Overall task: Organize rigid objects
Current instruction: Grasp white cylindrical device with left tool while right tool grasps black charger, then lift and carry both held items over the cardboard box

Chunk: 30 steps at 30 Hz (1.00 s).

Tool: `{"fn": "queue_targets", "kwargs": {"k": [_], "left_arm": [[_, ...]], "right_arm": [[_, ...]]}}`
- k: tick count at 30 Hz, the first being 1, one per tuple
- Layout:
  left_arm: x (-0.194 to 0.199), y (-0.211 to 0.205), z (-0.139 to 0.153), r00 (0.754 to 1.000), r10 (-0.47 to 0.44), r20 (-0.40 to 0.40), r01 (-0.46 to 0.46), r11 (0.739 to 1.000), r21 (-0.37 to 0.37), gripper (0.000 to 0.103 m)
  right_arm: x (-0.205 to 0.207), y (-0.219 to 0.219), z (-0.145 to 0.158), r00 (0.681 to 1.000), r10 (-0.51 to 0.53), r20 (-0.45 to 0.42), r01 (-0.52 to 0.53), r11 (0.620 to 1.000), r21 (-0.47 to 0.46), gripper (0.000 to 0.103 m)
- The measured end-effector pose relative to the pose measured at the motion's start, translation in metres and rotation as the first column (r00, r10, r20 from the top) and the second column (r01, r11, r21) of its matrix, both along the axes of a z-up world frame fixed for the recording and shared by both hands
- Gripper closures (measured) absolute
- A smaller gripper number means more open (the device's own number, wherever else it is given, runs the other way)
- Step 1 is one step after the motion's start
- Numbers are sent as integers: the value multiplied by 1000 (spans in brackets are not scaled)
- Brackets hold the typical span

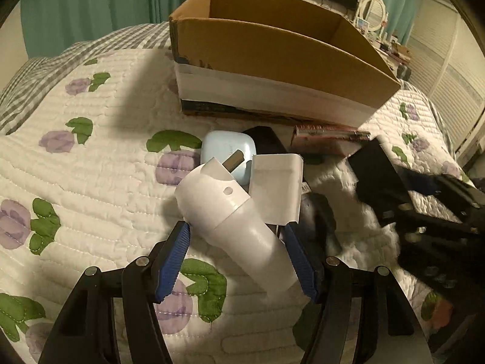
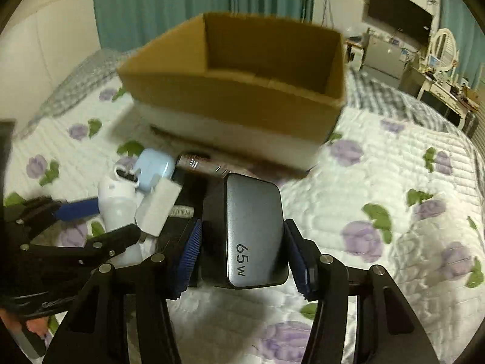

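My left gripper (image 1: 236, 233) stands astride a white cylindrical device (image 1: 239, 227) lying on the quilt; its blue pads sit beside the body with a gap on the left, jaws open. Just beyond lie a white charger block (image 1: 277, 186), a light blue case (image 1: 227, 148) and a pink flat box (image 1: 327, 135). My right gripper (image 2: 242, 248) is shut on a dark grey charger marked 65W (image 2: 253, 230), held above the quilt; it shows in the left wrist view (image 1: 379, 179). An open cardboard box (image 1: 272, 45) stands behind, also in the right wrist view (image 2: 239, 91).
The bed's white floral quilt (image 2: 394, 197) stretches wide to the right of the cardboard box. Green curtains (image 2: 169, 6), a wall TV (image 2: 397, 12) and a dresser with an oval mirror (image 2: 445, 48) stand beyond the bed. A black item (image 1: 318, 212) lies beside the white charger.
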<state>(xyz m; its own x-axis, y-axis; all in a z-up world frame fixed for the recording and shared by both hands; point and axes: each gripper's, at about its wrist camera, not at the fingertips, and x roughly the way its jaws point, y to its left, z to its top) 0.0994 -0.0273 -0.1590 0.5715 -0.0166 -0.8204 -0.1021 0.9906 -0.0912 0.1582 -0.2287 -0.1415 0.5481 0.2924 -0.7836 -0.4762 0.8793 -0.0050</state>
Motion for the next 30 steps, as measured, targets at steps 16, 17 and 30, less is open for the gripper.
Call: {"fn": "queue_targets", "kwargs": {"k": [16,17,30], "left_arm": [[6,14,12,999,26,40,-24,999,-31,51],[4,13,16,999,23,47,-22,999,-29,51],[-23,3,87,977,-12,213,10,1000,11,51]], "right_arm": [[-4,-1,9,1000,2,16,-2,1000,2,49],[-6,-2,11,1000,1,22,-1,1000,3,49],[-33,-9,73,986,-19,167,11,999,46,49]]}}
